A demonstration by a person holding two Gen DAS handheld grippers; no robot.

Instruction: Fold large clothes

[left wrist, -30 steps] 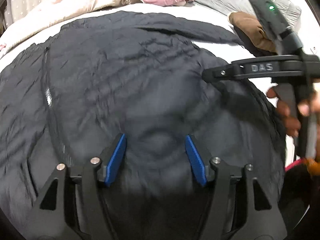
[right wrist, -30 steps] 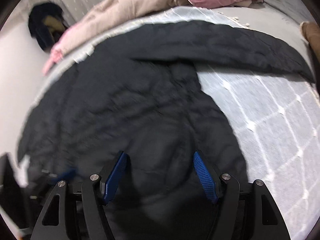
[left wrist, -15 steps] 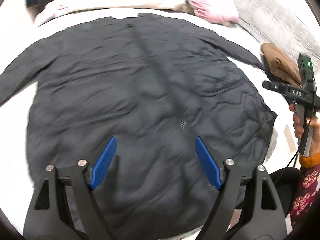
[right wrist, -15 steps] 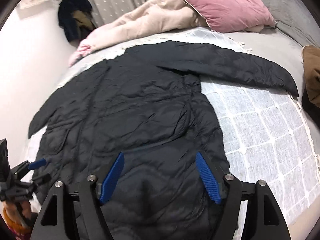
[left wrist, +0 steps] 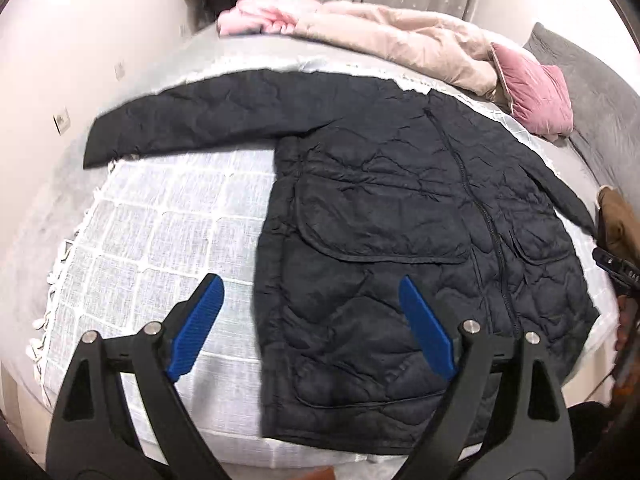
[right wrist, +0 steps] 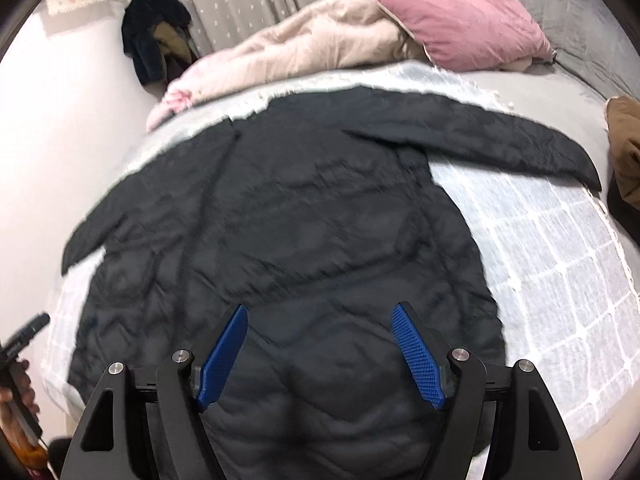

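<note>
Black quilted jacket (left wrist: 400, 216) lies spread flat, front up, on the white checked bedspread (left wrist: 160, 240) of the bed, both sleeves stretched out to the sides and its hem at the near edge. Left tool (left wrist: 310, 326) hangs above the jacket's lower left side with its blue pads spread wide and nothing between them, and the right tool (right wrist: 320, 356) hangs likewise spread and empty over the hem. Beyond the collar sit a beige duvet (right wrist: 320, 48) and a pink pillow (right wrist: 460, 24).

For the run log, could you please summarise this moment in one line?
stage: pre-fold | black jacket: flat on bed, sleeves out | left gripper: open, empty | right gripper: open, empty
</note>
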